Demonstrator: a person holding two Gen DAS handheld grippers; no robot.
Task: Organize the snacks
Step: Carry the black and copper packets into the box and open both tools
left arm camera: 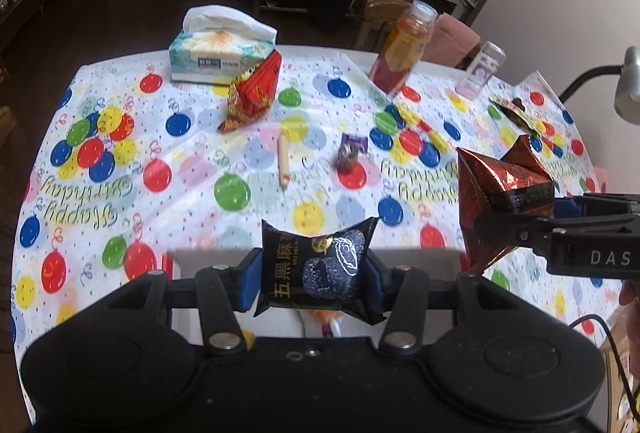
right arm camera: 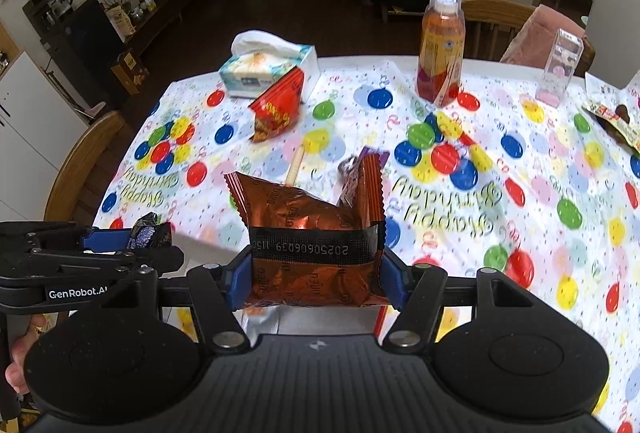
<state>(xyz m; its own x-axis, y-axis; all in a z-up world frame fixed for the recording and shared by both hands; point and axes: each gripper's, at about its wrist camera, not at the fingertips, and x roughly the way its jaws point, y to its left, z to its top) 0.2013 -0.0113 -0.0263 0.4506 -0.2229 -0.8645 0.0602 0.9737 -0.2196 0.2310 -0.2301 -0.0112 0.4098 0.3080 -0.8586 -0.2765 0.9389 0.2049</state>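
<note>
Pinching a black snack packet between left jaws, while right jaws clamp a copper-red wrapper crosswise.

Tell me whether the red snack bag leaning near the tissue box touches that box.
Touching. In the left wrist view the red snack bag leans with its top corner against the tissue box, no gap showing; the right wrist view agrees.
</note>
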